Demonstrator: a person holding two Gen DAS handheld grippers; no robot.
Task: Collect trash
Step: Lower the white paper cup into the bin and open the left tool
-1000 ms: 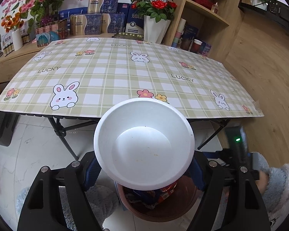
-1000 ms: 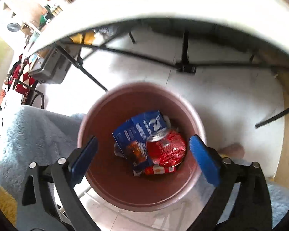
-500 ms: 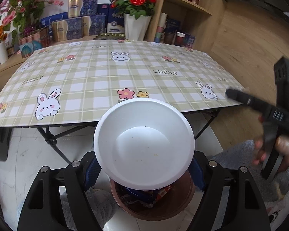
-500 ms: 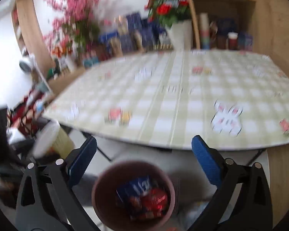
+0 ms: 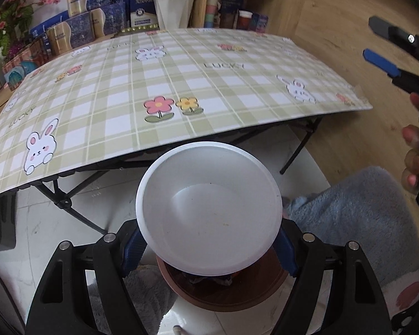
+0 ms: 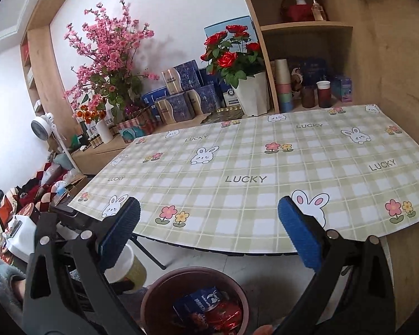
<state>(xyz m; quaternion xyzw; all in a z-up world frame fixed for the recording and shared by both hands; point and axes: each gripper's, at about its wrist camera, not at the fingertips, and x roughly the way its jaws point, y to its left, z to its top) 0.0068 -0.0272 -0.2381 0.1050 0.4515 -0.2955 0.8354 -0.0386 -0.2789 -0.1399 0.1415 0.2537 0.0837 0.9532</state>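
The left gripper [image 5: 209,247] grasps a white disposable bowl [image 5: 208,208] between its blue fingers [image 5: 131,247], one pad pressed to each side of the bowl below the rim. The bowl faces open side toward the camera, empty apart from a few small specks, and sits directly above a reddish-brown trash bin [image 5: 223,293] that stands on the pale floor in front of the table [image 5: 181,83]. In the right wrist view the bin [image 6: 153,301] contains a blue wrapper [image 6: 201,303] and a red wrapper [image 6: 226,315], lying against each other. The right gripper [image 6: 208,231] is released: its fingers [image 6: 300,234] stand wide apart with nothing between them, raised over the near edge of the table and above the bin. In the left wrist view the same gripper [image 5: 382,53] appears at the right edge, held by a hand [image 5: 413,156] above a grey fleece sleeve [image 5: 357,217]. The table carries a green plaid cloth with rabbits, flowers and the word LUCKY. Behind it stand a white pot of red roses [image 6: 237,55] and pink blossom branches [image 6: 109,55].
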